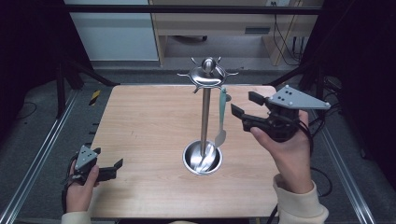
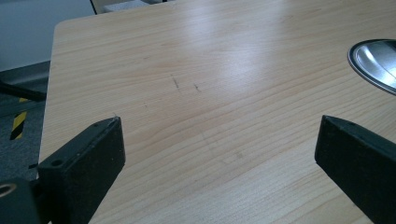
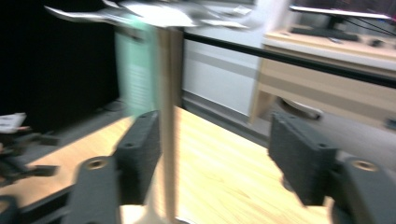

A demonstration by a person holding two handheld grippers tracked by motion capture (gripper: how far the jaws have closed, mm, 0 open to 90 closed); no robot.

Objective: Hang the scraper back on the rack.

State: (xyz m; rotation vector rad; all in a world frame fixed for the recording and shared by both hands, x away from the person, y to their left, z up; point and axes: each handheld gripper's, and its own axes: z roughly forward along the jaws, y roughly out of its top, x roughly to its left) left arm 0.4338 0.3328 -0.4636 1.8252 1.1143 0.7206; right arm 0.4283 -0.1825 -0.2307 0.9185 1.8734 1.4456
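1. The spoon (image 1: 221,119) hangs from a hook of the rack (image 1: 204,112), on the table (image 1: 140,130).
2. The right gripper (image 1: 243,109) stands open just beside it, holding nothing.
3. The left gripper (image 1: 114,169) rests open, well apart.

A light wooden table (image 1: 140,140) with rounded corners stands on grey carpet (image 1: 42,126), framed by aluminium rails (image 1: 35,163) at both sides. Behind it, a pale wooden desk (image 1: 219,23) with cables (image 1: 285,42) beneath stands beside a light blue-grey panel (image 1: 112,37). A black horizontal bar (image 1: 187,8) crosses the top; the side areas are dark.
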